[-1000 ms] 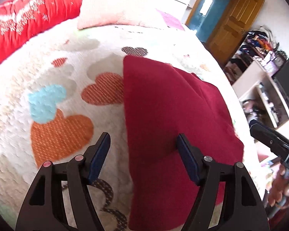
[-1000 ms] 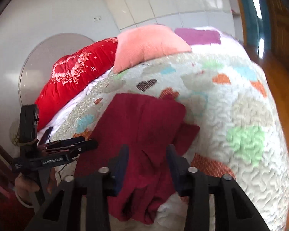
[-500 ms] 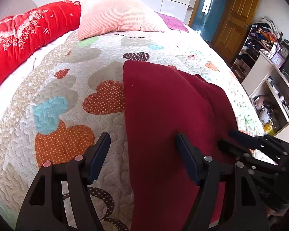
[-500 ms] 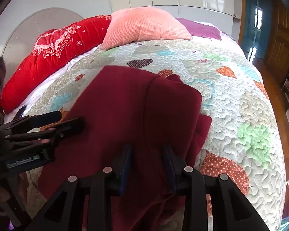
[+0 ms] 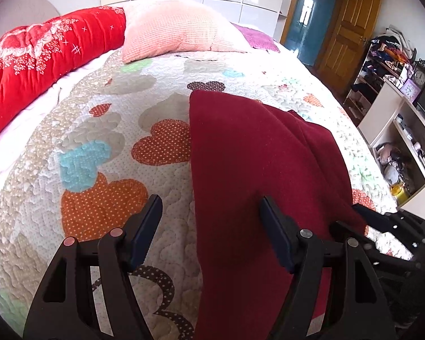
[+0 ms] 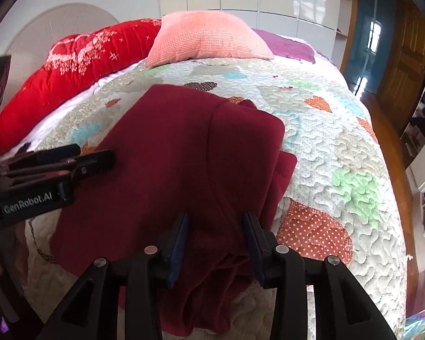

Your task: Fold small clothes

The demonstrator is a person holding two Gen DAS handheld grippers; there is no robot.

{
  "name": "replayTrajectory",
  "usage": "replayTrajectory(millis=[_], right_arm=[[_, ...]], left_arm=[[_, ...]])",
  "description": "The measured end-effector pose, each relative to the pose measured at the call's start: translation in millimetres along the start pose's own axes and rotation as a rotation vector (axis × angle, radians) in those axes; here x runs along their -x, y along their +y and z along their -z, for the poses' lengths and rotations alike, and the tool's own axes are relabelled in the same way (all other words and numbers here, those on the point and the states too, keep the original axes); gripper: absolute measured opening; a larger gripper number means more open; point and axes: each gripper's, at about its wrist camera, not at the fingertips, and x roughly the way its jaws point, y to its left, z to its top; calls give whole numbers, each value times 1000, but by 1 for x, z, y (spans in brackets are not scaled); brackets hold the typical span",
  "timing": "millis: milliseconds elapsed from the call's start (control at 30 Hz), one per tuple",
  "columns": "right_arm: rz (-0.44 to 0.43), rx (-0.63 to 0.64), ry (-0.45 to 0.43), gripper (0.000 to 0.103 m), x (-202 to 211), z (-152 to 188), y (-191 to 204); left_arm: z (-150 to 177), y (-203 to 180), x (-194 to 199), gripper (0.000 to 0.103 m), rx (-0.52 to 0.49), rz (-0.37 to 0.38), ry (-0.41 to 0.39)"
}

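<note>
Bed with heart-patterned quilt [image 5: 104, 147] carries the dark red garment [image 6: 167, 153], partly folded, lying flat near the foot edge. Left tongs [image 5: 211, 226] spread wide astride its left edge. Right tongs [image 6: 215, 240] part-open over bunched near hem, gripping nothing.

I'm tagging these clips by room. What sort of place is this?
Most likely a home bedroom: a bed under a heart-patterned quilt, a pink pillow at its head, and cluttered shelves beside a wooden door.
</note>
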Motion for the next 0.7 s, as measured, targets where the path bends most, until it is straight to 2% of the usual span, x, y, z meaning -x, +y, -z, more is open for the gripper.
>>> replayTrajectory(millis=[100,367,500,533,600,700], right_arm=[[-31,-28,-32,51,16,-1,-2],[25,-70,-145,54,45,-5,3],[33,-74,-137,57,40,-5,5],[31,-76,-134,62,39,-4,5],[40,-83,-132,68,36,-4,5],[34,-96,-131,68,35,-3,5]], left_arm=[[2,-1,5,71,-20,-33,-29],[7,5,20,71,23,-86,-108],[10,7,21,71,4,-151,-103],[12,7,20,71,8,-161,-100],[14,11,18,71,24,-155,-86],[18,12,19,71,36,-168,-89]])
